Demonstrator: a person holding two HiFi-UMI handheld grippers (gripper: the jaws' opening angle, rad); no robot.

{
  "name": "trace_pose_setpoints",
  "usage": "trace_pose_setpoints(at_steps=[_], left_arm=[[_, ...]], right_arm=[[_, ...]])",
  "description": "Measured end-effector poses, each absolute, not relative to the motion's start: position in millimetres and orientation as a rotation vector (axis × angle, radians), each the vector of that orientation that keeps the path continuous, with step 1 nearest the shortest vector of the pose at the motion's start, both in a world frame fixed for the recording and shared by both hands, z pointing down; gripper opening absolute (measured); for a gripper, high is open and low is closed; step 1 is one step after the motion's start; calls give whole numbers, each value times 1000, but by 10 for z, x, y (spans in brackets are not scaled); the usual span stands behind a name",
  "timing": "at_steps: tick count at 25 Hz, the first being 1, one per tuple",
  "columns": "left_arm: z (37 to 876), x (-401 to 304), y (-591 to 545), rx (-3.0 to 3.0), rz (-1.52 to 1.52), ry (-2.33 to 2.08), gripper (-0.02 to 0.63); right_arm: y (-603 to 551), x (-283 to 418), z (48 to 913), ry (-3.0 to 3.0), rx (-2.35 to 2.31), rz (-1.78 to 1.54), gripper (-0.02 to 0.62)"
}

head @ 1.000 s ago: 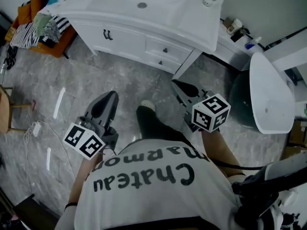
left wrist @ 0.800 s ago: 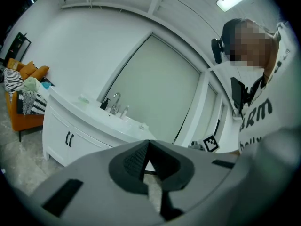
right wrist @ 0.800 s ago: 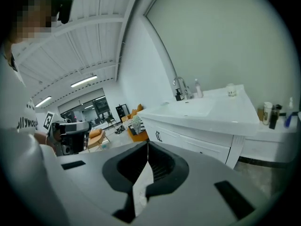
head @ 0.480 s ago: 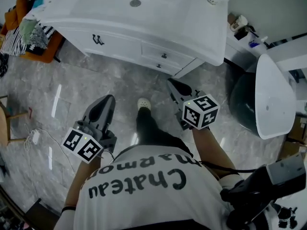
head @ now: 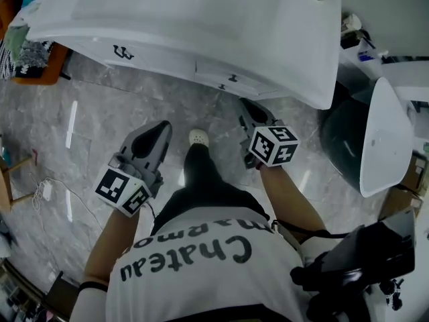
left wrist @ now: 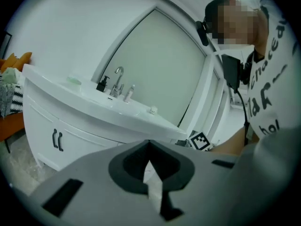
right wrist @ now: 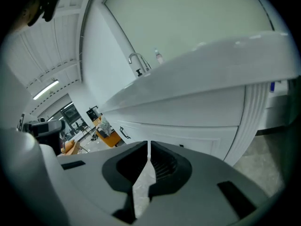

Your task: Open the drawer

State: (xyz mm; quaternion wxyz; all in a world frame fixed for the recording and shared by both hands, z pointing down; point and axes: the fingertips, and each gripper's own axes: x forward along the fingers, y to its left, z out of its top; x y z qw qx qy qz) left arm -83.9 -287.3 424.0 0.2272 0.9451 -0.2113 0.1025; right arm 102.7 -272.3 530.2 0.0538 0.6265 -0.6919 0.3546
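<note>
A white vanity [head: 201, 19] fills the top of the head view. Under the overhang of its countertop shows a drawer front with a small dark knob [head: 232, 78]. My right gripper [head: 249, 107] hangs just short of that drawer, jaws shut with nothing between them. In the right gripper view the shut tips [right wrist: 148, 145] point at the drawer front [right wrist: 197, 142] below the countertop. My left gripper [head: 158, 130] is out to the left over the marble floor, also shut and empty. Its tips [left wrist: 149, 144] face the cabinet door with two dark handles [left wrist: 57, 139].
A faucet [left wrist: 117, 76] and small bottles stand on the vanity. At the right are a white oval fixture [head: 385, 133] and a dark round bin [head: 340, 139]. Clothes lie on an orange seat [head: 30, 62] at the left. A cable [head: 47, 190] trails on the floor. My shoe [head: 196, 137] is between the grippers.
Both grippers have moved forward and down toward the vanity, and the right one now sits close under the countertop's edge. Both stayed shut.
</note>
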Motion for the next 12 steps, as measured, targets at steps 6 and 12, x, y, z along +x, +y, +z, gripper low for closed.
trace_pose_setpoints(at_steps=[6, 12], left_arm=[[4548, -677, -3124, 2572, 323, -527, 8], [4617, -617, -3239, 2580, 336, -492, 8]], right_arm=[[-2903, 1149, 5860, -1939, 1898, 1187, 14], [-2974, 1132, 6154, -1866, 1844, 1213, 77]])
